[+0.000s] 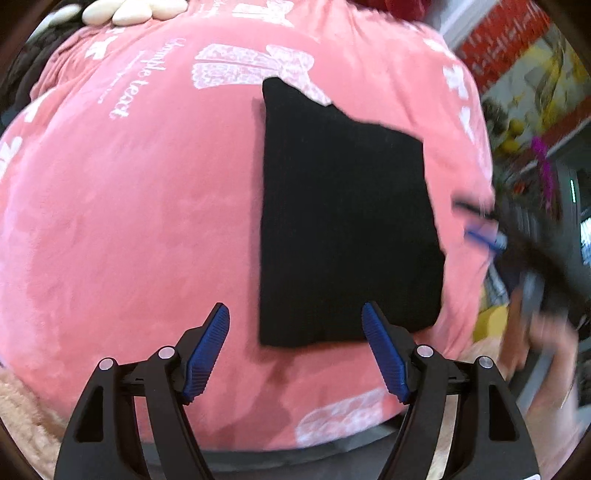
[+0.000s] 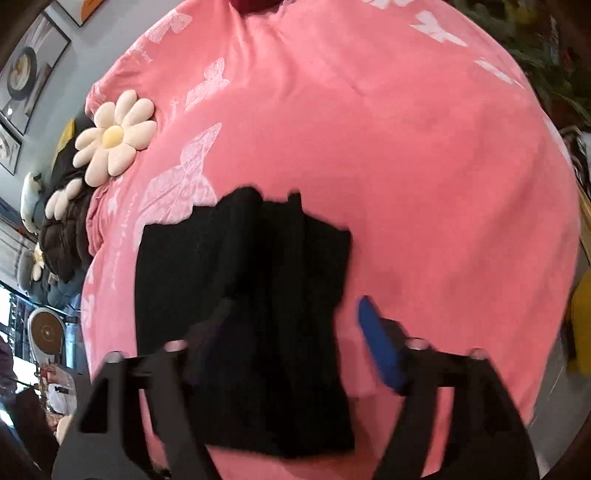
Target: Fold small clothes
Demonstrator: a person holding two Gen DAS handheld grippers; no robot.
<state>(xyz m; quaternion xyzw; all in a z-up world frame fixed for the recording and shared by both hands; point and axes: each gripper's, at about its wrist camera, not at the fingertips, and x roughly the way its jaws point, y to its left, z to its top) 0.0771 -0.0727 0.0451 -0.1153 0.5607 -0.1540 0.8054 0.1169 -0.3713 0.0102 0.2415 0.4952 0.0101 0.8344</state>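
Note:
A small black garment (image 1: 343, 221) lies folded flat on a pink blanket (image 1: 129, 206) with white prints. My left gripper (image 1: 295, 325) is open and empty, hovering just before the garment's near edge. In the right wrist view the same black garment (image 2: 243, 295) lies rumpled under my right gripper (image 2: 295, 325). The right gripper is open, its right blue finger (image 2: 380, 347) beside the cloth, its left finger dark and blurred over it. In the left wrist view the right gripper (image 1: 484, 236) shows blurred at the garment's right side.
A flower-shaped cream cushion (image 2: 114, 136) and a dark brown cushion (image 2: 66, 236) sit at the blanket's far left edge. The cream cushion also shows in the left wrist view (image 1: 122, 11). The blanket's rim (image 1: 332, 439) is near me. Shelves and room clutter lie right.

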